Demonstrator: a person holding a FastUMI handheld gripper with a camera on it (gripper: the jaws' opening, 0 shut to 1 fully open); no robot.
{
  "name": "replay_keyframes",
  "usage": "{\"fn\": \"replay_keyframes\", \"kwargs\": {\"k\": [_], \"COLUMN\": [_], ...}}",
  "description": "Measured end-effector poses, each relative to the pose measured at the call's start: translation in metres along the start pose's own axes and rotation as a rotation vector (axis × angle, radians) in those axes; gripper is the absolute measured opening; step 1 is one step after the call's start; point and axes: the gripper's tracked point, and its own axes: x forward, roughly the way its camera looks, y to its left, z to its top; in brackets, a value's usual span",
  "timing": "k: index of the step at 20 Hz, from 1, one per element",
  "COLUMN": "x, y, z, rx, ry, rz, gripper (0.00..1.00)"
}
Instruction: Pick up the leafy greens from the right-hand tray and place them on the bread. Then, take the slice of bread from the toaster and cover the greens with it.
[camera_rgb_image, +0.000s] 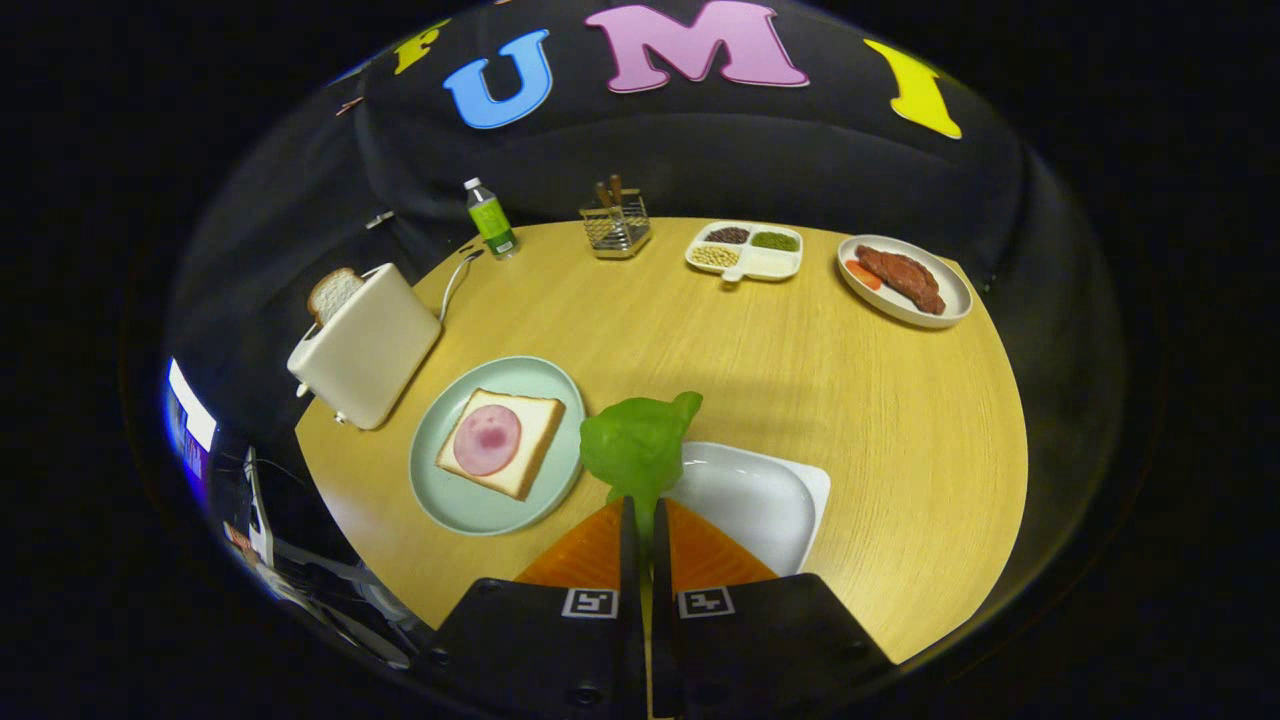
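Your gripper (640, 515) has its two orange fingers (590, 555) drawn close together, pinching the stem end of the leafy greens (638, 445) between them. The greens stand up from the fingertips, held above the near left corner of the white tray (770, 500) and the gap beside it. Just left of the greens you have the pale green plate (450, 500), carrying a slice of bread (535, 420) with a round of ham (487, 440) on top; the greens are not over the bread. Beyond the plate, at the table's (800, 370) left edge, sits the cream toaster (365, 345) with a second bread slice (333, 292) upright in its slot. Along the far edge you see a green bottle (490, 218), a wire holder (615, 225), a divided dish (745, 252) and a plate of meat (905, 280).
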Motion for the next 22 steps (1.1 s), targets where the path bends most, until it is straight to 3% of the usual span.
{"fn": "replay_keyframes", "kwargs": {"k": [8, 13, 22], "x": [0.017, 0.036, 0.072], "y": [0.068, 0.106, 0.139], "z": [0.037, 0.037, 0.028], "rx": [-0.166, -0.242, -0.323], "ry": [-0.036, -0.018, 0.038], "rz": [0.11, 0.174, 0.181], "gripper": [0.07, 0.07, 0.11]}}
